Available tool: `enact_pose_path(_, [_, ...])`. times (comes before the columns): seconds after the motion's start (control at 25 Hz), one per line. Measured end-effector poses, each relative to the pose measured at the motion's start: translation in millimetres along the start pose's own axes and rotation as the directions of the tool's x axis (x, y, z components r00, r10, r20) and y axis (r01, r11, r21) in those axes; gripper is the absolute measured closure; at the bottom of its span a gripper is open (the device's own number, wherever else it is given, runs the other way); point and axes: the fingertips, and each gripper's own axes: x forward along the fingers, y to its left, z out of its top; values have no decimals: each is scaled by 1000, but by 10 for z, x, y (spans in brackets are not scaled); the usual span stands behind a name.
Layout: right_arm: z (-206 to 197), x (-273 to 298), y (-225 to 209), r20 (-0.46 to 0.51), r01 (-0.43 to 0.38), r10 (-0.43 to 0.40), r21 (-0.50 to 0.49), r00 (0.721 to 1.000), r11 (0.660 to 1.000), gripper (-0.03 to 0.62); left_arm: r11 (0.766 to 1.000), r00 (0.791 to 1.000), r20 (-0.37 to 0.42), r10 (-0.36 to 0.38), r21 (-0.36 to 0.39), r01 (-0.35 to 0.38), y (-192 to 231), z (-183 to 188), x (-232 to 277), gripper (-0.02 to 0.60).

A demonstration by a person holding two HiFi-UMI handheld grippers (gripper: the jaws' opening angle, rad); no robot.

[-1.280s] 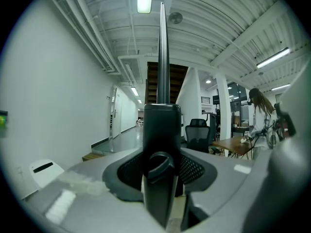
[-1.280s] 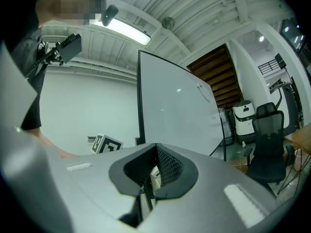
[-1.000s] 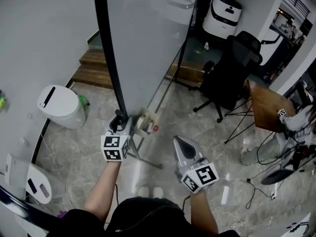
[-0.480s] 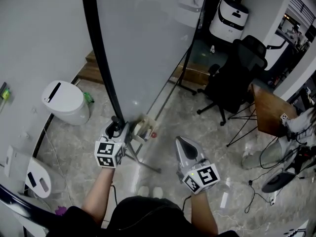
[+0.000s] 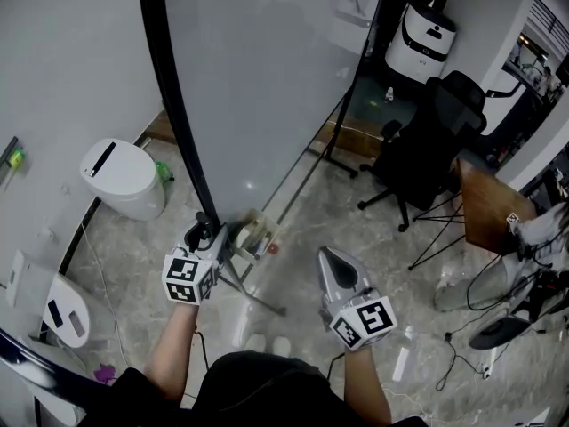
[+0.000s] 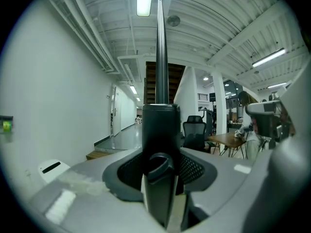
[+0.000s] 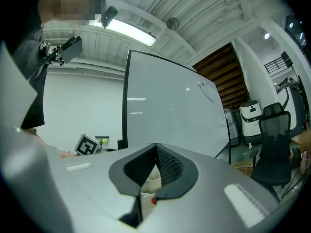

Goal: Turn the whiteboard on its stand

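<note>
The whiteboard (image 5: 258,78) stands upright on its stand, its black side frame (image 5: 173,105) running down to my left gripper (image 5: 207,229). That gripper is shut on the frame's lower end. In the left gripper view the frame (image 6: 160,81) rises straight up from between the jaws of the left gripper (image 6: 160,164). My right gripper (image 5: 331,258) hangs in the air to the right of the board, apart from it, jaws together and holding nothing. In the right gripper view the whiteboard (image 7: 170,110) fills the middle beyond the right gripper (image 7: 154,152).
A white bin (image 5: 120,178) stands left of the board by the wall. The stand's foot bar (image 5: 258,299) and a small tray (image 5: 253,234) lie just ahead of my feet. A black office chair (image 5: 427,158), a wooden table (image 5: 484,207) and floor cables are at the right.
The left gripper, still closed on the frame, has moved left, and the board's black edge has swung left with it. The right gripper has stayed where it was.
</note>
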Motion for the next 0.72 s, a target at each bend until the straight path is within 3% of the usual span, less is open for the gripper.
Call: enact_pose_path(0.72, [-14, -157, 17, -1, -1, 1, 3, 1000, 1000, 586, 1000, 1000, 17, 3, 3, -3, 30, 16, -20, 390])
